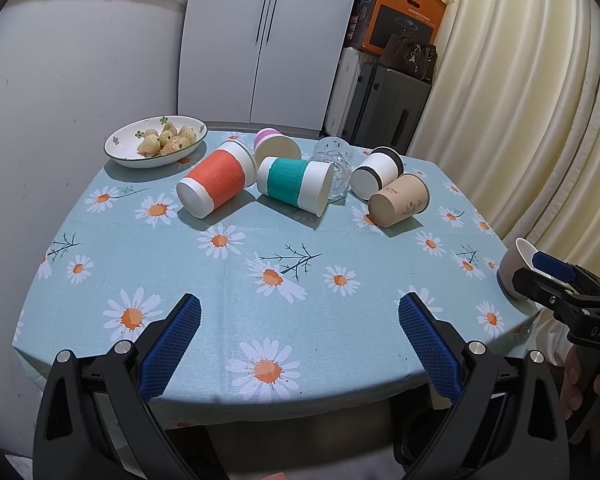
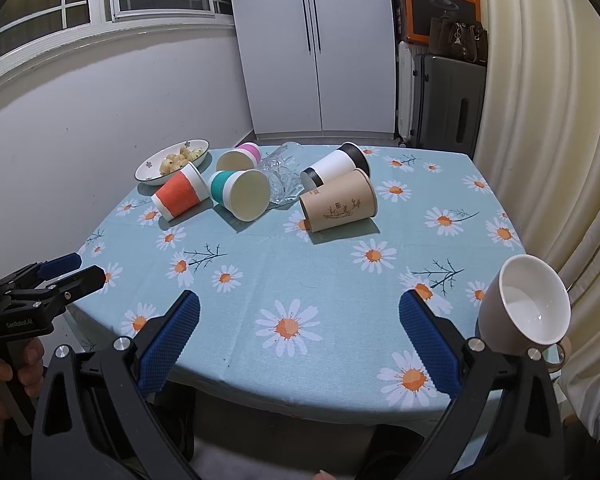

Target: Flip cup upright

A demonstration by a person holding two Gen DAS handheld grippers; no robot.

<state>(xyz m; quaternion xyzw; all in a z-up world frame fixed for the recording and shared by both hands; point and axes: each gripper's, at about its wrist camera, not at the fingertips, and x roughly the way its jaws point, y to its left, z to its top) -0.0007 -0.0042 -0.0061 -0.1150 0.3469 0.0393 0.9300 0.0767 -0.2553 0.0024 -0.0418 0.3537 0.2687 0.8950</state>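
The grey mug (image 2: 526, 300) lay tipped on its side at the bench edge, just right of the right gripper (image 2: 300, 320), its white inside facing the camera. Only the right wrist view showed the whole mug with its handle; from the left wrist view it was a partial shape (image 1: 514, 264) behind the right gripper's fingers. That gripper was spread wide and held nothing, hanging over the daisy-print tablecloth (image 2: 300, 264). The left gripper (image 1: 300, 320) was likewise spread wide and empty.

Ahead of both grippers lay a cluster of toppled cups: a brown paper cup (image 2: 340, 205) printed with a branch motif and small unreadable characters, a black-banded white cup (image 2: 336, 166), a teal-banded cup (image 2: 242, 194), an orange-banded cup (image 2: 178, 194), a pink-banded cup (image 2: 239, 157) and a clear glass tumbler (image 2: 278, 172). Further left sat a bowl (image 2: 148, 172) of pale fruit. Beyond the bench, an orange carton (image 2: 440, 0) read "PHILIPS". The left gripper's body read "GenRobot.AI" in the right view; the right's read "DAS".
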